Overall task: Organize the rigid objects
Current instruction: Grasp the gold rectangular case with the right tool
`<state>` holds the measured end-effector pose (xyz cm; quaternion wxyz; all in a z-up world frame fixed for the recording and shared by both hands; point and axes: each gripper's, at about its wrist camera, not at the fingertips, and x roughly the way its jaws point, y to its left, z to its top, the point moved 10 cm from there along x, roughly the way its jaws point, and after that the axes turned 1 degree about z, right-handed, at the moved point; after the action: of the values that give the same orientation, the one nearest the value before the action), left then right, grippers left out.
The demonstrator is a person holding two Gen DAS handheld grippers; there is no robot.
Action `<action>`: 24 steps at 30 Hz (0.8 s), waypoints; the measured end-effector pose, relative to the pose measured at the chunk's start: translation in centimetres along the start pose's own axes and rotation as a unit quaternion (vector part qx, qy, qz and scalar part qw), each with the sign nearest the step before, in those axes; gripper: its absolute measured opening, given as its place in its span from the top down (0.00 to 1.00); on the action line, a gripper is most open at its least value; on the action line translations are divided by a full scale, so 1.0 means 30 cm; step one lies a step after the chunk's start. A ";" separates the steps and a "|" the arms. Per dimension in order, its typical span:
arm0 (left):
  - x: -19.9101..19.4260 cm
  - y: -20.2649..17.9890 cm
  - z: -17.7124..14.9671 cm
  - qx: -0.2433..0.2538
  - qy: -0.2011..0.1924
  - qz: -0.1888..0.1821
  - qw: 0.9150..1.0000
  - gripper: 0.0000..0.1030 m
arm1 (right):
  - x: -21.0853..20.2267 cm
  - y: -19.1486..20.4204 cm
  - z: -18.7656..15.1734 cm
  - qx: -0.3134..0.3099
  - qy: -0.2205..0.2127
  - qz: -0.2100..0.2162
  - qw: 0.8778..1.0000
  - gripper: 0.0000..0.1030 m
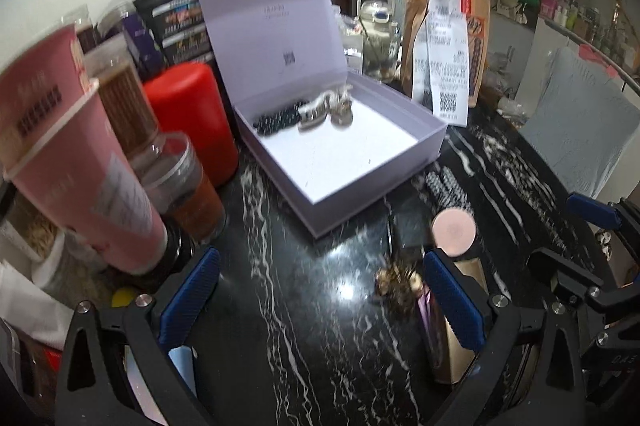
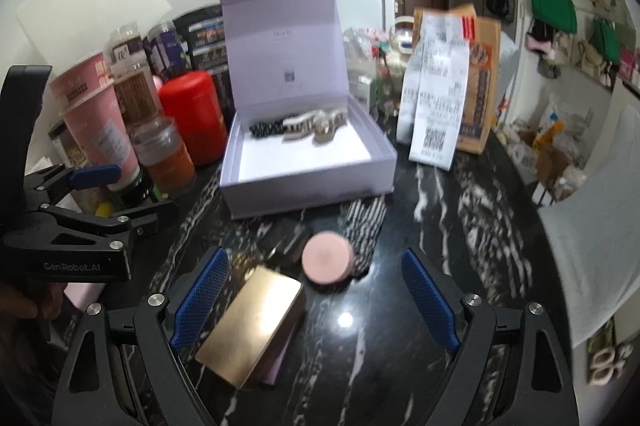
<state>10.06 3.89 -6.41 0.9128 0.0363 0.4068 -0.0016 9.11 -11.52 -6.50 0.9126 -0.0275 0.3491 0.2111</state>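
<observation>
A lilac gift box (image 2: 308,182) stands open on the black marble table (image 2: 360,354), its hinged lid (image 2: 280,38) tilted up at the far side. Along the far wall of the box lie three hair clips: a black beaded clip (image 2: 266,129) at the left, a striped claw clip (image 2: 298,126) in the middle and a pale clear claw clip (image 2: 330,124) at the right, touching one another.

On the table just near the box sits a round pink compact (image 2: 327,262), with a black-and-white striped clip (image 2: 366,230) just beside it on the right. To the near left of the compact lies a gold rectangular case (image 2: 252,326), tilted, resting on something lilac beneath it.

The right tool (image 2: 316,306) hangs over the table with its blue-padded jaws spread wide and empty; the gold case lies close to its left pad. The left tool (image 1: 320,306) is likewise wide open, holding nothing, above bare marble, with a small brownish hair ornament (image 1: 396,282) just inside its right pad.

At the left stand a red canister (image 2: 196,114), a pink paper cup (image 2: 100,122) and spice jars (image 2: 160,154); at the far right of the box, a brown paper bag (image 2: 480,82) bears long receipts (image 2: 436,94).
</observation>
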 end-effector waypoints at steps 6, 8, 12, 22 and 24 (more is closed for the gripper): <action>0.041 0.007 -0.064 0.004 0.017 -0.003 1.000 0.00 | 0.062 0.024 -0.084 0.018 0.035 0.015 0.999 0.13; 0.059 0.009 -0.091 0.006 0.026 -0.006 1.000 0.00 | 0.074 0.035 -0.102 0.023 0.043 0.018 0.999 0.13; 0.081 0.017 -0.126 0.001 0.036 -0.014 0.999 0.00 | 0.094 0.062 -0.124 0.021 0.049 0.018 0.998 0.13; 0.122 0.052 -0.185 0.011 0.046 -0.007 0.999 0.00 | 0.197 0.114 -0.186 0.016 0.087 0.035 0.996 0.13; 0.126 0.057 -0.187 0.015 0.047 -0.005 0.999 0.00 | 0.212 0.118 -0.194 0.014 0.093 0.035 0.995 0.14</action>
<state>8.48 6.06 -12.87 0.8921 0.0475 0.4492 -0.0106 8.27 -7.13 -14.67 0.8683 -0.0215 0.4364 0.2348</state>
